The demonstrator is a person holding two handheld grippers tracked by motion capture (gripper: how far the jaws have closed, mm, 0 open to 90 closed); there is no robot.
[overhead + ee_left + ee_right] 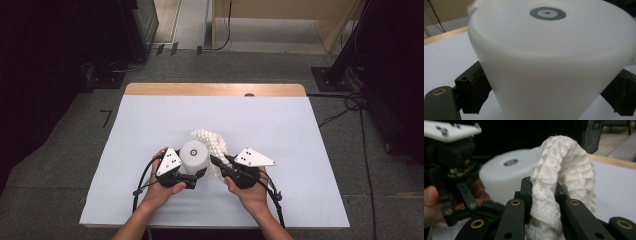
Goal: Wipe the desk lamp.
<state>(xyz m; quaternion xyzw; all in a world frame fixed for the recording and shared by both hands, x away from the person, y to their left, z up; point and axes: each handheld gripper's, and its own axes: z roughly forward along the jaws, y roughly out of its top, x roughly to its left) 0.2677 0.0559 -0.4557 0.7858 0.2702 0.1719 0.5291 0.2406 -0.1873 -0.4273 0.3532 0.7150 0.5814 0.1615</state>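
left gripper (192, 175) clamping white cup (194, 156) at table (150, 125) centre, right gripper (220, 167) clenching white cloth (212, 142) at cup's 3 o'clock

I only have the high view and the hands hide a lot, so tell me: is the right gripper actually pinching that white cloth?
Observer: Yes. In the right gripper view the right gripper has its jaws shut on the waffle-weave cloth, which arches up out of them.
Operator: And the left gripper on the white cup?
Observer: The left gripper has a pad against each side of the upturned white cup.
Operator: Anything on top of the cup?
Observer: A grey ring mark sits at the centre of its flat top.
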